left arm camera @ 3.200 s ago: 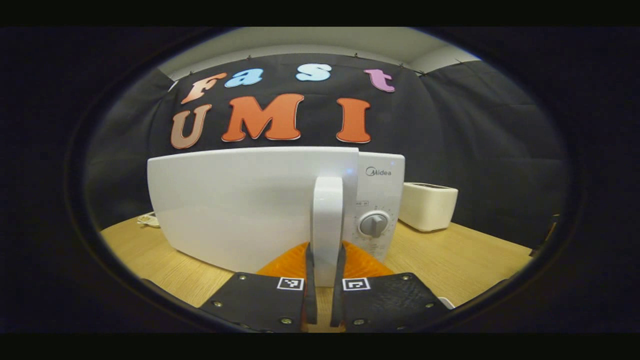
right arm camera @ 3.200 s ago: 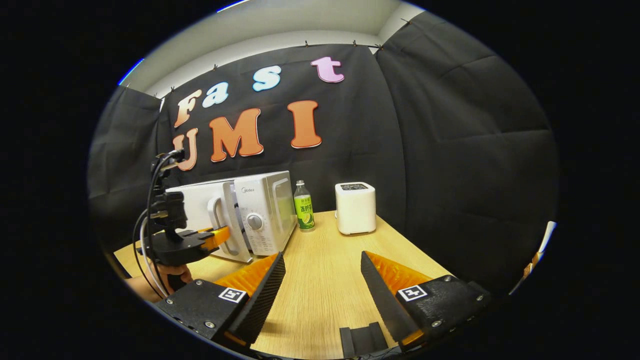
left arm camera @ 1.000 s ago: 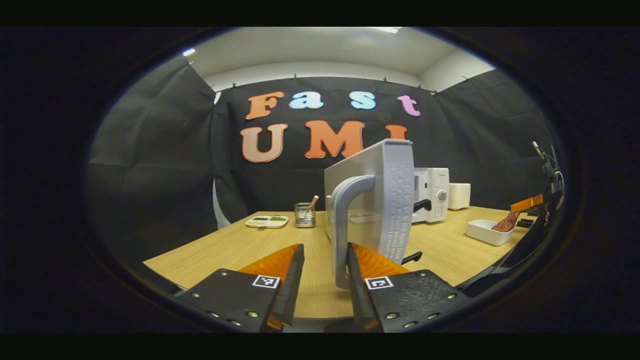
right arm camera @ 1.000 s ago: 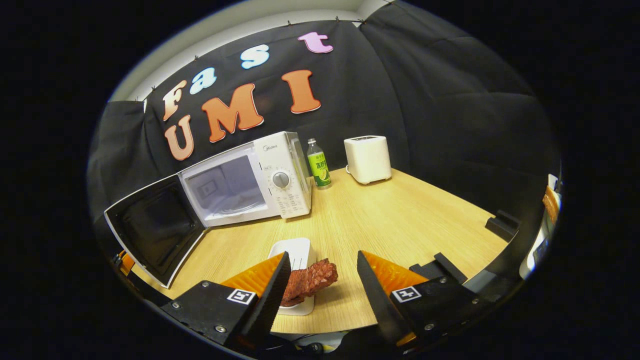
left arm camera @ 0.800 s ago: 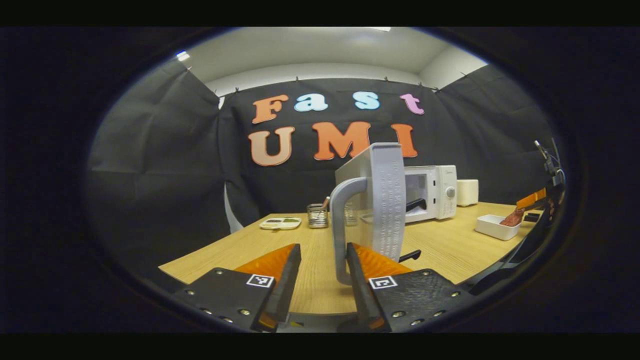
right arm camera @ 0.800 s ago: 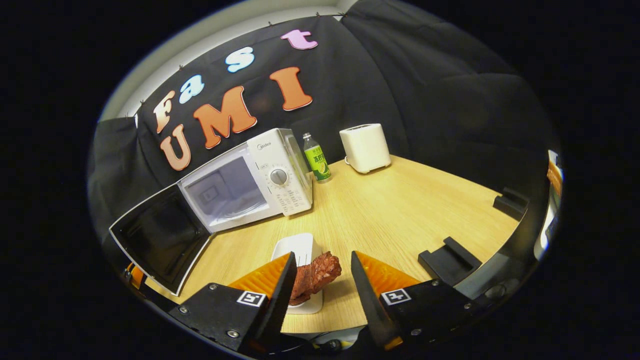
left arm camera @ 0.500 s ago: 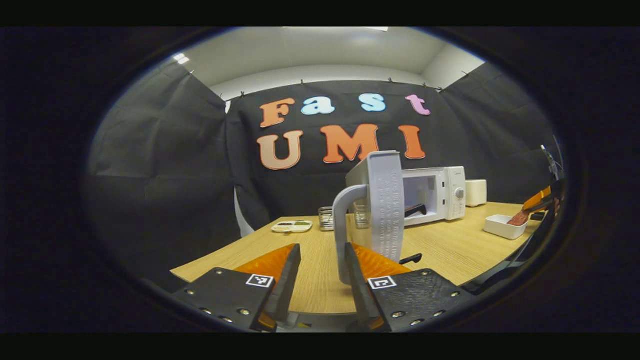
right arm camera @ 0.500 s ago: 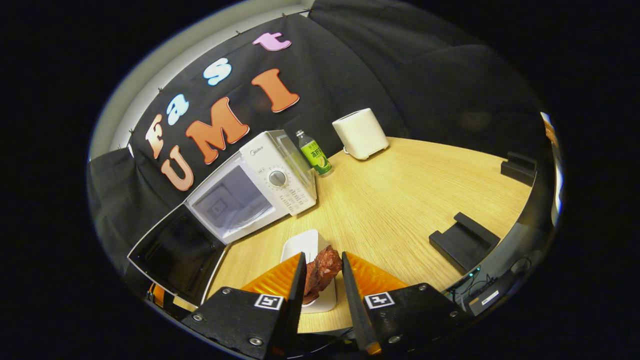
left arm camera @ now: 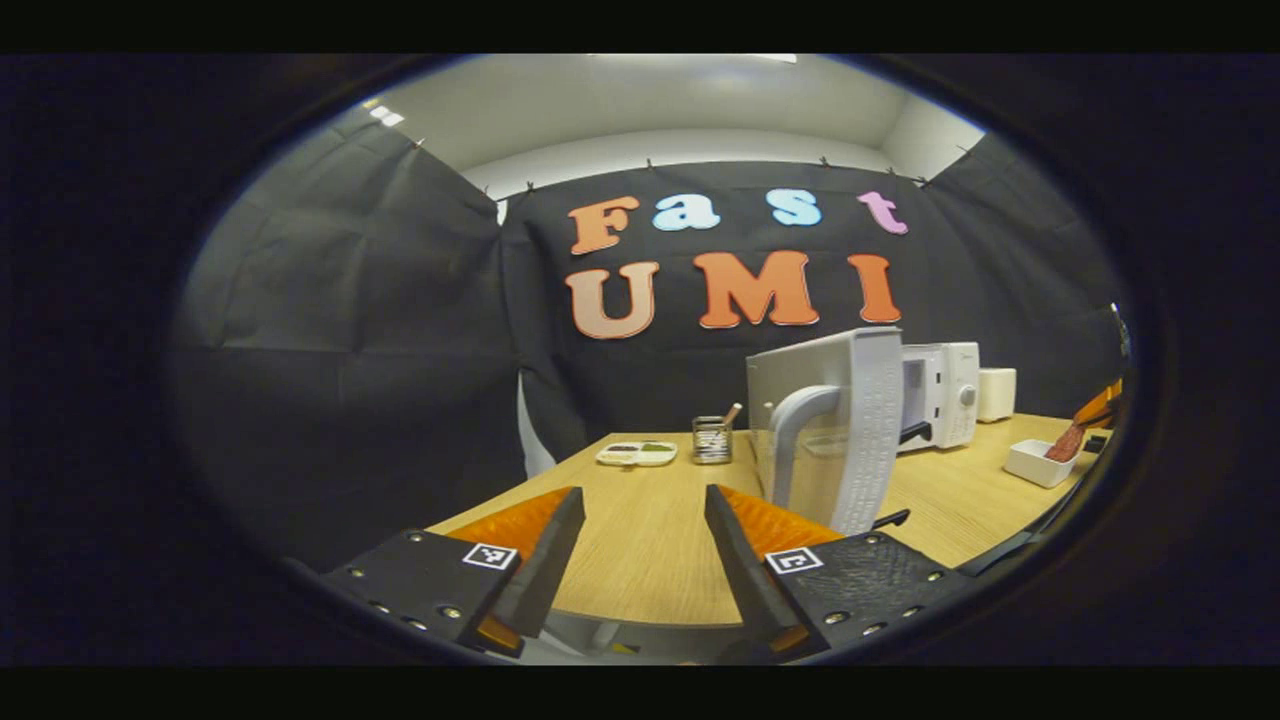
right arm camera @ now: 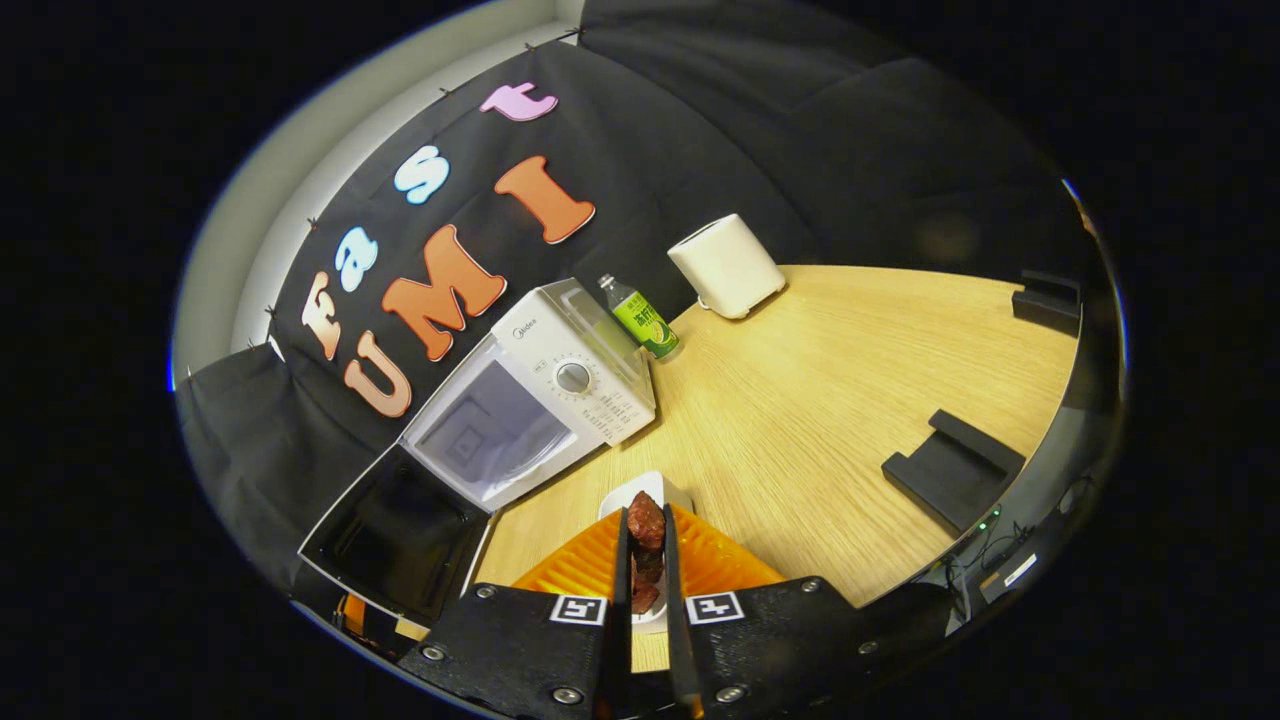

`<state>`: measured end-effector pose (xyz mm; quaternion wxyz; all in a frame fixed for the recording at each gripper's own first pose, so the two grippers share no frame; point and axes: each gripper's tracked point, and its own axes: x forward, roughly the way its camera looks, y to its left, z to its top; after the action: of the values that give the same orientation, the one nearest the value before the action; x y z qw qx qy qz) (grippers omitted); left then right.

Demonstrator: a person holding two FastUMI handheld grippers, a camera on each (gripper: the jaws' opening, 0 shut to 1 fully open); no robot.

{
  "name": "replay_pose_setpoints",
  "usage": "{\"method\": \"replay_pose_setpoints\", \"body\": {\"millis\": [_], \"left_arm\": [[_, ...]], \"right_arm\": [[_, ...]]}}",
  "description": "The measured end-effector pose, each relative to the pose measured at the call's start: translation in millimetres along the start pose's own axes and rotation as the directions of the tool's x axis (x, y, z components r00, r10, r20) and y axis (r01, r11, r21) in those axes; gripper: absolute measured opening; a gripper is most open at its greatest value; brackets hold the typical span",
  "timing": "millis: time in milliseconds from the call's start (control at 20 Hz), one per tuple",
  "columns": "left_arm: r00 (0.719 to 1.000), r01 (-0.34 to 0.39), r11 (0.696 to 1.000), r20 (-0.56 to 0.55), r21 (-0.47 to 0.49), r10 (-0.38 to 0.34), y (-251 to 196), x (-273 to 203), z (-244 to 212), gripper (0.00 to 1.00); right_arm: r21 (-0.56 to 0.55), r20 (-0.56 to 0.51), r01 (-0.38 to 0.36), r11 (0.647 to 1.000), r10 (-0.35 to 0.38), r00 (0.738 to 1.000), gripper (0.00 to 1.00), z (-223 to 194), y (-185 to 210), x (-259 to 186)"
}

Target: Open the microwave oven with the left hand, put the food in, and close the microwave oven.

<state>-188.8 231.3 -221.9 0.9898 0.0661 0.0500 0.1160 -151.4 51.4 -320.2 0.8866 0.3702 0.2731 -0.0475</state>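
Right gripper view: right gripper (right arm camera: 641, 590) clamped narrow on reddish-brown meat chunk (right arm camera: 645, 545) over small white dish (right arm camera: 680, 493). Left gripper (left arm camera: 633, 545) spread wide, empty, beside open white microwave door (left arm camera: 845, 440). Advice: lift straight, keep squeeze steady, enter white microwave oven (right arm camera: 545, 395) cavity level, clear of door.

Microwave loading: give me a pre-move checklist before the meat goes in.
1. Microwave door swung wide: ok.
2. Cavity free of obstacles: ok, nothing seen inside.
3. Right gripper jaws pressed on the meat: ok.
4. Meat lifted off the white dish: cannot tell.
5. Left gripper jaws apart, off the door handle: ok.
6. Path from dish to cavity over bare table: ok.
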Motion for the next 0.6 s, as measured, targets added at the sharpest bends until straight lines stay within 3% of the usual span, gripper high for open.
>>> {"method": "replay_pose_setpoints", "body": {"millis": [250,600], "left_arm": [[0.997,-0.023,1.0,-0.067,0.01,0.024,-3,20,-8,0.83],[0.998,0.0,0.999,-0.055,0.032,0.002,-9,48,1,0.83]], "right_arm": [[-0.083,0.059,-0.006,0.997,0.01,0.998,0.15,30,18,1],[-0.15,0.116,-0.078,0.986,0.096,0.989,0.14,65,74,28]]}}
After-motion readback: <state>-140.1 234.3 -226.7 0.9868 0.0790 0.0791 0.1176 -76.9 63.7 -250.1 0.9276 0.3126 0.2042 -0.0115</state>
